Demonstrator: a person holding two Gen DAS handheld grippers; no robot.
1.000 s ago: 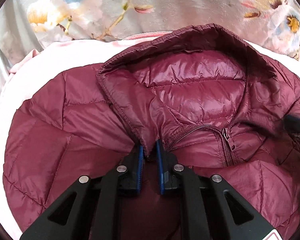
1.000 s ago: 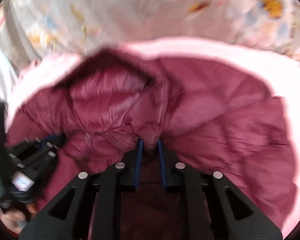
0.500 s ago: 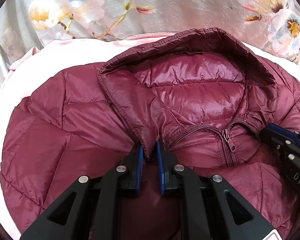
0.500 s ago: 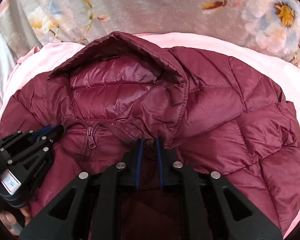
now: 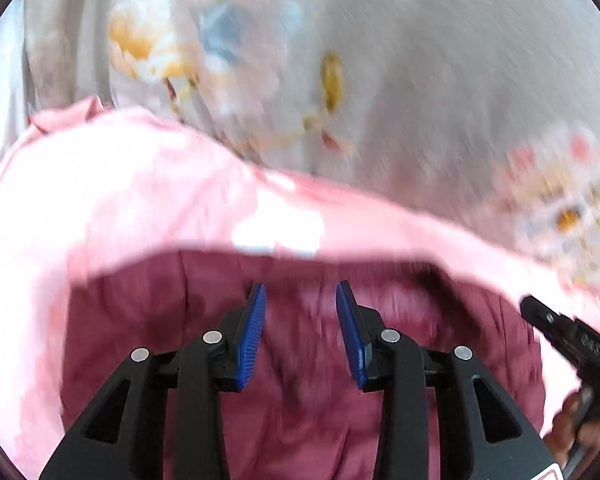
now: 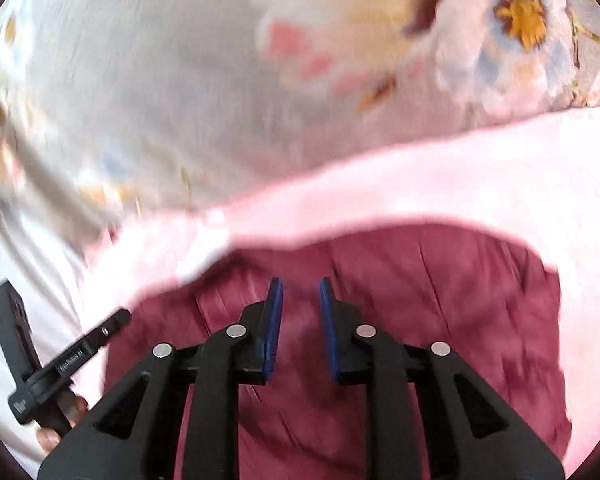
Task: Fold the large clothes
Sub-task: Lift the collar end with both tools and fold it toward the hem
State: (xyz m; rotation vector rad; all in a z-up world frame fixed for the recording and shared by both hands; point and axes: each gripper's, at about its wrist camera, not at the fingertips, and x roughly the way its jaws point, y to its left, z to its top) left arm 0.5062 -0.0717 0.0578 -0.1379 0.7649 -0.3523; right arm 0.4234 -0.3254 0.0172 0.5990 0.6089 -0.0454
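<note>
Floral bedding (image 5: 420, 80) fills the upper part of both wrist views — pale grey cloth printed with blurred flowers in yellow, blue and pink. Over it lies a pink sheet (image 5: 120, 200), and on that sheet rests the maroon jacket (image 5: 300, 420), a puffy quilted garment that takes up the lower middle of each picture. Both frames are smeared by motion, so the jacket's collar and zip cannot be made out.

The left gripper (image 5: 300, 300) hangs above the jacket with its jaws opening; its blue-padded fingers (image 5: 254, 328) stand apart with a clear gap, and nothing is pinched between them — only the jacket's cloth shows below, through the gap. At the right edge of this view the other tool's black body pokes in, with part of the hand (image 5: 572, 428) that holds it just beneath.

The right gripper (image 6: 300, 292) sits over the jacket too, a little narrower than its partner, its jaws also opening. Its blue fingers (image 6: 272, 332) do not press on any fabric; the maroon cloth lies underneath them, apart from the pads. In the right wrist view the left tool appears at the lower left edge as a black bar with pale lettering, with fingertips of the person's hand (image 6: 56, 428) wrapped round its handle, over the pink sheet beside the jacket's edge.
</note>
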